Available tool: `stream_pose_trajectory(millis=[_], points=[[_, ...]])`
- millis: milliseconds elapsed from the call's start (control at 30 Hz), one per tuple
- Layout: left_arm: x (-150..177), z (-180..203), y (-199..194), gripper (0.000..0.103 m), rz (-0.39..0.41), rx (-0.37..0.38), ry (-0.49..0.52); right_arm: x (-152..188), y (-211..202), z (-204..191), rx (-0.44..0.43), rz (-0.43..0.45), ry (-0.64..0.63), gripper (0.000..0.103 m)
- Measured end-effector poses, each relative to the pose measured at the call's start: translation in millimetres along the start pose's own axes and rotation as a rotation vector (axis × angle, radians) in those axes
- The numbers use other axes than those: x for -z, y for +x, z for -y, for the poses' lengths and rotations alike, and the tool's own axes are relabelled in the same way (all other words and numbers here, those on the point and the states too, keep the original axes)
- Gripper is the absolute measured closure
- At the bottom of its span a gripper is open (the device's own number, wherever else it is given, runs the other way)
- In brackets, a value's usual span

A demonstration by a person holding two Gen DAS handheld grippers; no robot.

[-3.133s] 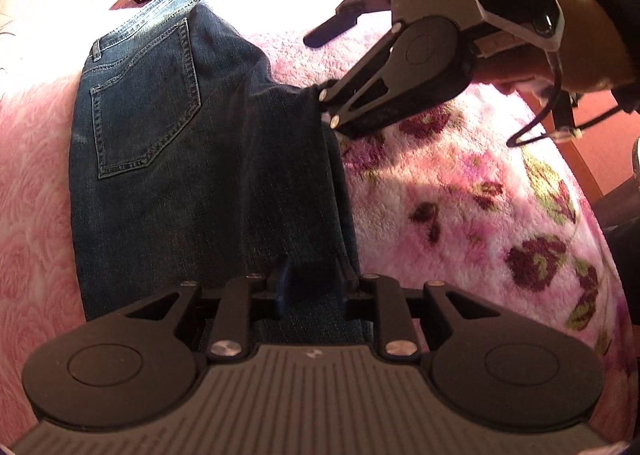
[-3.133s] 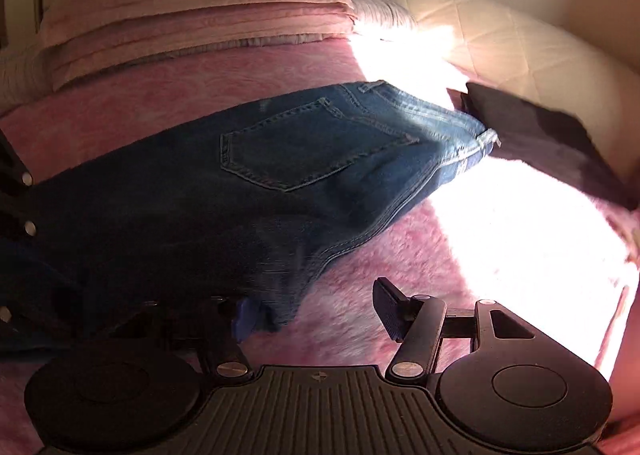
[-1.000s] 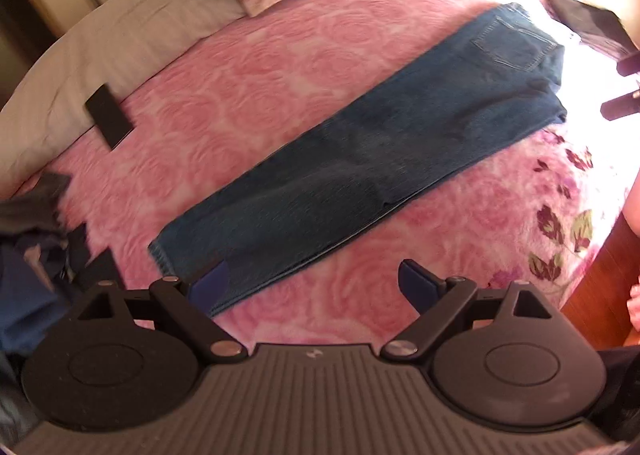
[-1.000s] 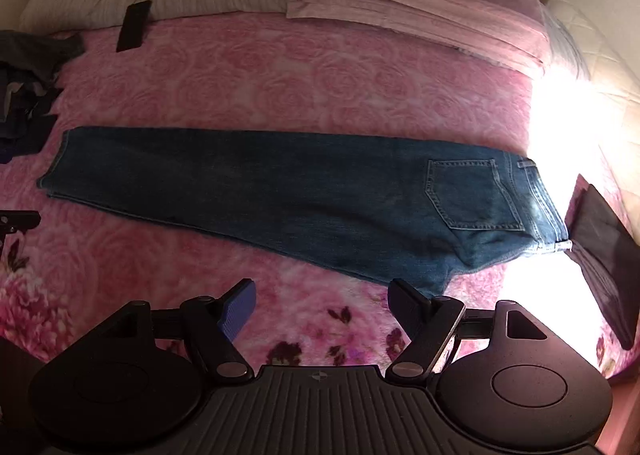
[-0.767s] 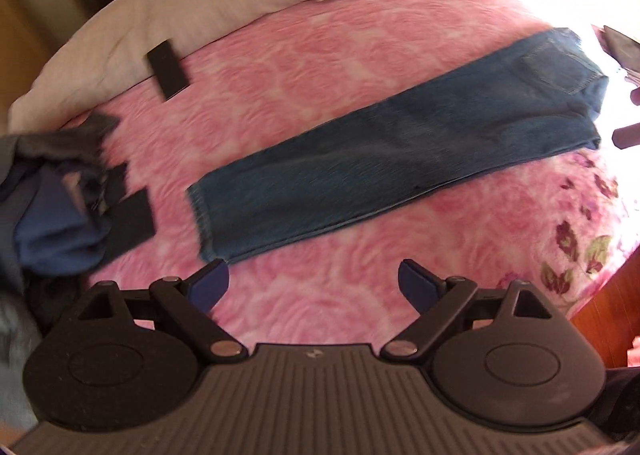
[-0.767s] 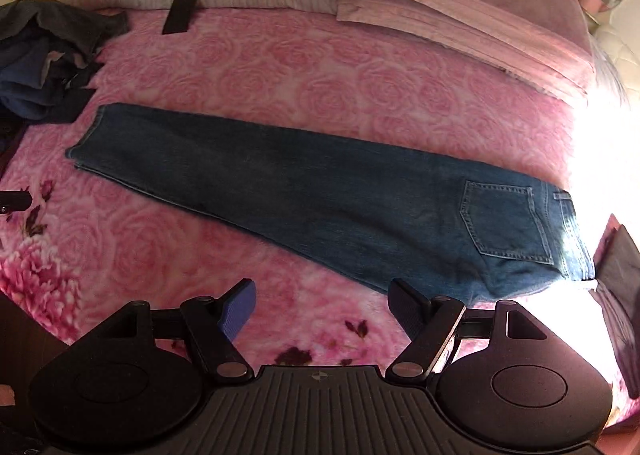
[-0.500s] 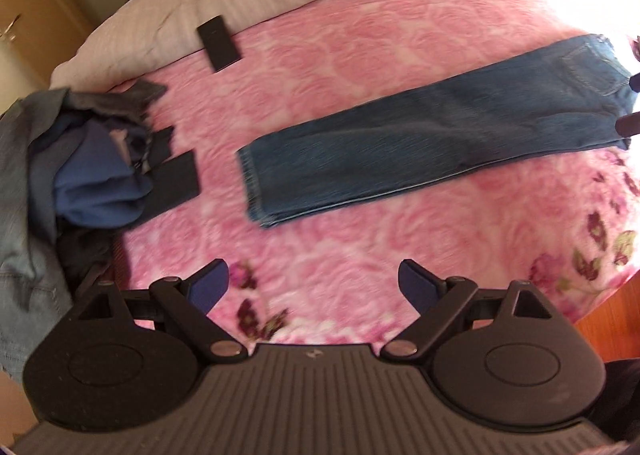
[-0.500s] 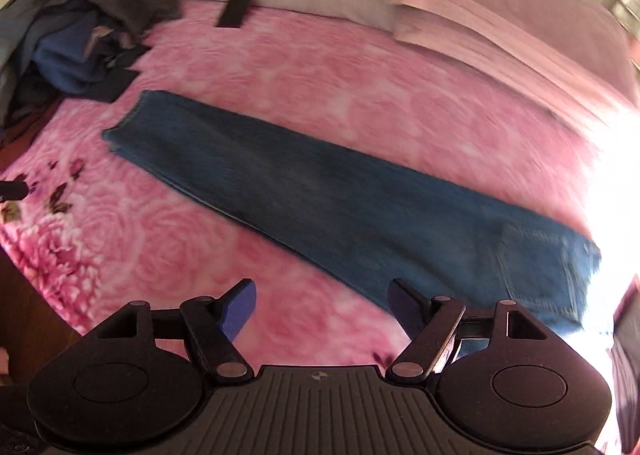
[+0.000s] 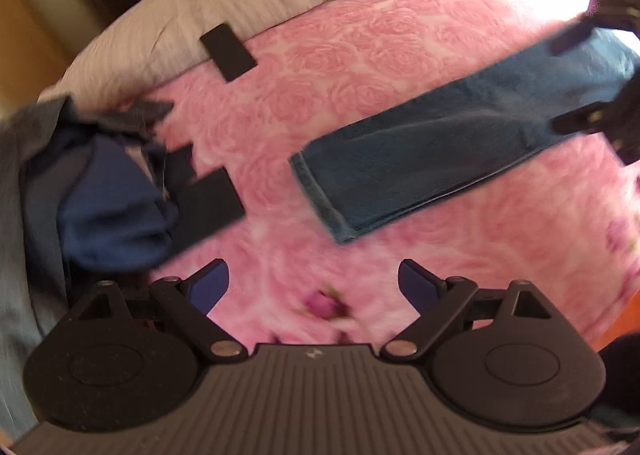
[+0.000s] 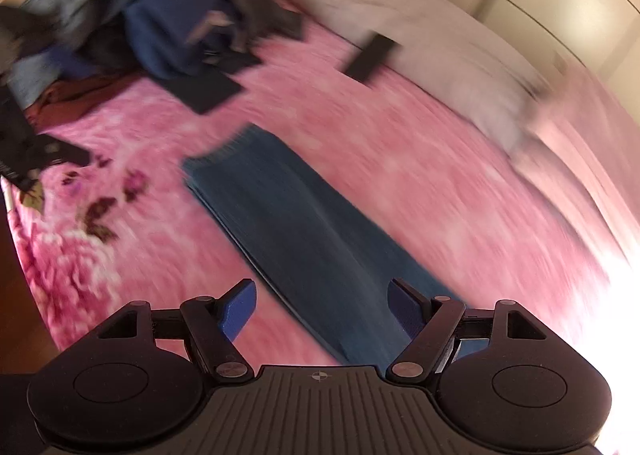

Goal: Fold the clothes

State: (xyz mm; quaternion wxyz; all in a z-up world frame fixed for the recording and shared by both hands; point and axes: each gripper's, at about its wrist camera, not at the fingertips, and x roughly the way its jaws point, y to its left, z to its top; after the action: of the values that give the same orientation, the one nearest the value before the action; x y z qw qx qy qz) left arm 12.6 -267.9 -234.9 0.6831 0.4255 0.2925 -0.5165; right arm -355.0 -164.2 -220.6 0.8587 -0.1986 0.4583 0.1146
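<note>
Lying flat along the pink rose-patterned blanket (image 9: 360,67), the jeans (image 9: 440,147) were folded lengthwise into one long band, their hem end (image 9: 320,191) nearest the left gripper (image 9: 314,281) and the other end running off under the right gripper (image 10: 322,305). Both grippers hung above the bed with their blue-padded fingers spread wide and nothing between them; the right one showed also at the far edge of the left wrist view, over the band's far end. Denim of this kind would probably handle as a fairly heavy, soft but thick cloth: it should drape and sag when lifted, yet hold a crease well and not slip easily on the plush blanket. The best hold was likely at the two corners of the hem, pinching both stacked layers together so that the legs would not part while being carried over. A heap of unfolded clothes (image 9: 100,191) lay well apart at the bed's side, and a dark flat phone-like object (image 9: 228,52) rested near the pillows. Both views were blurred.
</note>
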Motion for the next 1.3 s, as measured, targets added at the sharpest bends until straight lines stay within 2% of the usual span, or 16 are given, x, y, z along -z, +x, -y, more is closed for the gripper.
stream_pose_trajectory(millis=[133, 167, 200, 233, 300, 500, 567, 633, 833, 933, 1067, 1167, 1233, 1267, 1300], points=[[5.3, -16.7, 31.4, 0.013, 0.012, -0.002, 0.103, -30.3, 62.7, -44.6, -0.055, 0.019, -0.145, 0.028], [7.6, -20.3, 38.5, 0.013, 0.016, 0.004, 0.103, -35.5, 78.4, -54.2, -0.063, 0.027, -0.182, 0.031], [10.3, -23.9, 45.6, 0.013, 0.016, 0.011, 0.097, -39.9, 93.2, -62.2, -0.070, 0.034, -0.211, 0.043], [13.7, -27.4, 52.4, 0.013, 0.014, 0.018, 0.086, -44.2, 107.4, -69.3, -0.077, 0.040, -0.235, 0.049], [21.7, -33.1, 65.3, 0.013, 0.010, 0.031, 0.063, -52.2, 128.3, -74.7, -0.088, 0.045, -0.234, 0.053], [30.8, -42.6, 89.3, 0.014, 0.022, 0.100, -0.054, -66.5, 152.8, -69.2, -0.116, 0.035, -0.180, 0.053], [28.5, -40.7, 96.3, 0.014, 0.022, 0.112, -0.061, -63.2, 148.7, -68.0, -0.097, 0.030, -0.222, 0.053], [24.6, -37.9, 100.6, 0.014, 0.030, 0.115, -0.051, -61.0, 143.5, -62.4, -0.110, 0.037, -0.208, 0.053], [8.7, -47.6, 108.3, 0.014, 0.090, 0.157, -0.119, -81.4, 144.0, -18.4, -0.107, 0.142, -0.056, 0.053], [-5.3, -49.2, 122.6, 0.016, 0.102, 0.178, -0.173, -94.6, 168.6, 14.2, -0.084, 0.107, -0.025, 0.053], [-18.9, -34.9, 144.7, 0.016, 0.084, 0.195, -0.198, -108.7, 210.4, 50.7, -0.163, 0.061, 0.005, 0.053], [-16.7, -15.0, 170.4, 0.021, -0.029, 0.195, -0.157, -116.4, 243.7, 57.5, -0.323, 0.007, -0.035, 0.054], [-12.2, -7.5, 178.5, 0.020, -0.061, 0.197, -0.169, -119.9, 260.2, 59.6, -0.411, -0.034, -0.044, 0.061], [-11.9, -7.1, 177.7, 0.020, -0.059, 0.196, -0.186, -120.0, 263.9, 60.4, -0.430, -0.052, -0.040, 0.071], [-12.7, -7.2, 176.4, 0.021, -0.063, 0.193, -0.193, -120.3, 266.6, 61.5, -0.448, -0.068, -0.037, 0.075]])
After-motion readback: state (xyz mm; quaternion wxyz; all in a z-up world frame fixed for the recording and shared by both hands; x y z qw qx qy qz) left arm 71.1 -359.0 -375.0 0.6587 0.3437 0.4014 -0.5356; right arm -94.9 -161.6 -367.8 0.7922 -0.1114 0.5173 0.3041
